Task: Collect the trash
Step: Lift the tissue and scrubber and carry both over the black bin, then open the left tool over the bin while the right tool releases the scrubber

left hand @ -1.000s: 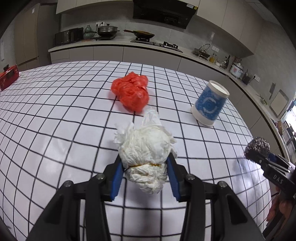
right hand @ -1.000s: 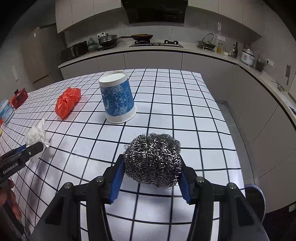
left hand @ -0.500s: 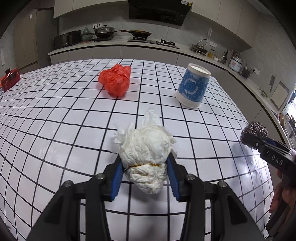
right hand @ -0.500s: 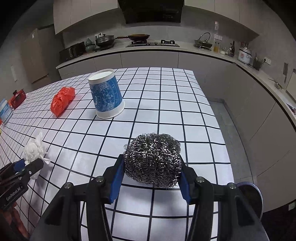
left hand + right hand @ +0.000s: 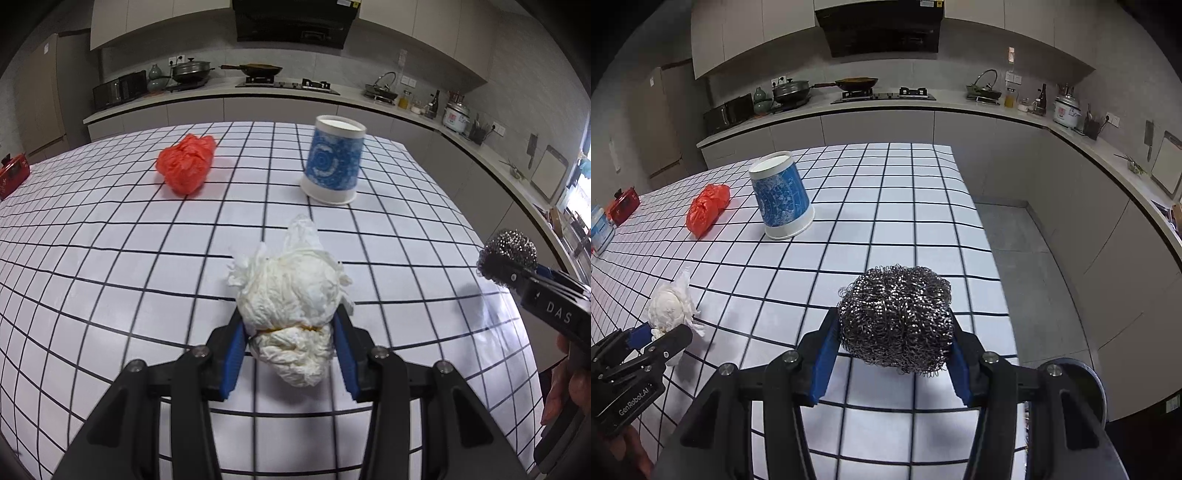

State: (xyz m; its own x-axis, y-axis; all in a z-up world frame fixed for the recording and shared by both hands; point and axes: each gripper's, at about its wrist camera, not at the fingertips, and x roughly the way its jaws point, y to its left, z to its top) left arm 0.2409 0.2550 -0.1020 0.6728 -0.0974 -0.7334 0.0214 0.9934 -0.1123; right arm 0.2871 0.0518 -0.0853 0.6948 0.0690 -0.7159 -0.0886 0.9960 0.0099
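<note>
My left gripper [image 5: 291, 325] is shut on a crumpled white paper wad [image 5: 291, 291], held above the checked table [image 5: 110, 258]. A steel wool ball [image 5: 895, 317] is clamped between the blue pads of my right gripper [image 5: 894, 341], near the table's right edge. From the left wrist view the right gripper [image 5: 508, 271] shows at the far right with the steel wool ball [image 5: 511, 243] at its tip. The right wrist view shows the left gripper [image 5: 659, 334] low at the left with the paper wad [image 5: 670, 306]. A crumpled red plastic bag [image 5: 186, 168] lies further back on the table.
An upside-down blue and white paper cup [image 5: 334, 164] stands right of the red bag. A red box [image 5: 622, 205] and a blue-labelled container [image 5: 598, 229] sit at the table's far left. A round dark bin rim [image 5: 1082, 384] shows below the table's right edge. Kitchen counters [image 5: 997, 107] run behind.
Both grippers have slid rightward along the table with their loads; the red bag and the cup have shifted left in both views. The bin rim has come further into the right wrist view.
</note>
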